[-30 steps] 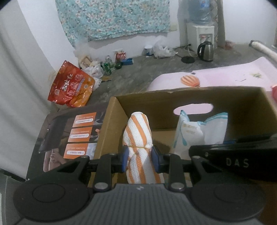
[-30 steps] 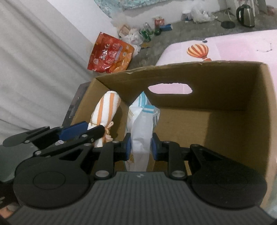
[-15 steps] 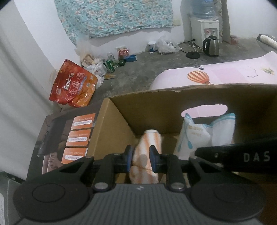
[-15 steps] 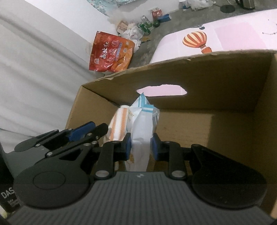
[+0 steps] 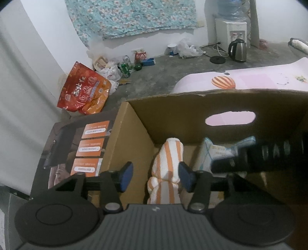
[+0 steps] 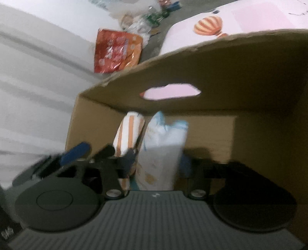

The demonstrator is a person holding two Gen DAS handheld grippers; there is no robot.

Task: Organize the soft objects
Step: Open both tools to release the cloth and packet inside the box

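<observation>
Towel left of pack, inside box

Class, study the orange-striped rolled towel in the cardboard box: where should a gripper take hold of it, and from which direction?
Grip the orange-striped towel at its tied, pinched waist, coming from above through the open top of the cardboard box. The waist is narrowest, and the box walls block the sides.

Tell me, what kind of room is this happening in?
Probably a plain room in someone's home, used partly for storage. A water dispenser and electric kettle stand on a bare concrete floor, a floral cloth hangs on the white wall, and bags and cans lie along its foot.
</observation>
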